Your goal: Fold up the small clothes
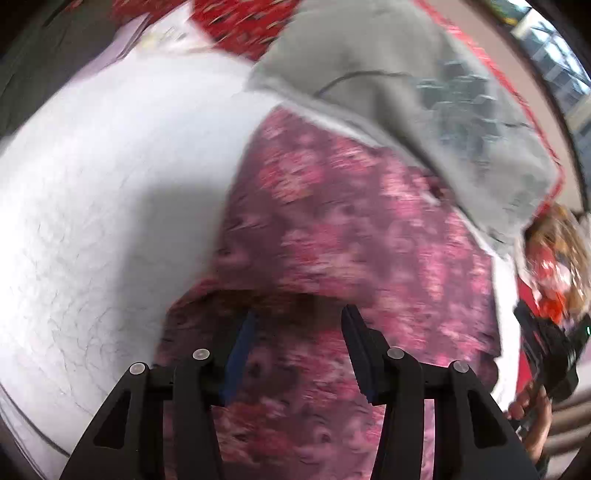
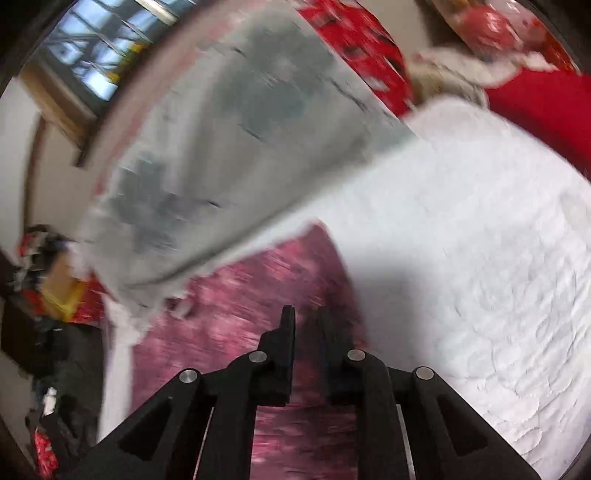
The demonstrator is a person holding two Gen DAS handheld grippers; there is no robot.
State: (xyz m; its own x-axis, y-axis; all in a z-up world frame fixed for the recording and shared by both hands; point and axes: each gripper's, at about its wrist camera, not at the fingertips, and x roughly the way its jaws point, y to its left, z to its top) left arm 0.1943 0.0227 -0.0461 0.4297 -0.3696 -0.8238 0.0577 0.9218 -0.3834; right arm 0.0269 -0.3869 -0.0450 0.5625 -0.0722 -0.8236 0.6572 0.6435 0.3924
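A pink and maroon flowered garment (image 1: 351, 229) lies on a white cloth-covered surface (image 1: 92, 206). My left gripper (image 1: 299, 321) is open just above its near edge, a finger on each side of a fold. In the right wrist view the same garment (image 2: 240, 314) lies under my right gripper (image 2: 306, 317), whose fingers stand a narrow gap apart with the flowered cloth between them. Blur hides whether they pinch it. A grey garment with a dark print (image 1: 424, 92) lies past the flowered one and overlaps its far edge; it also shows in the right wrist view (image 2: 221, 147).
Red patterned fabric (image 1: 240, 22) lies at the far side of the white surface (image 2: 480, 258). The other hand-held gripper (image 1: 546, 350) and a hand show at the right edge of the left wrist view. Clutter sits on the floor (image 2: 55, 295) to the left.
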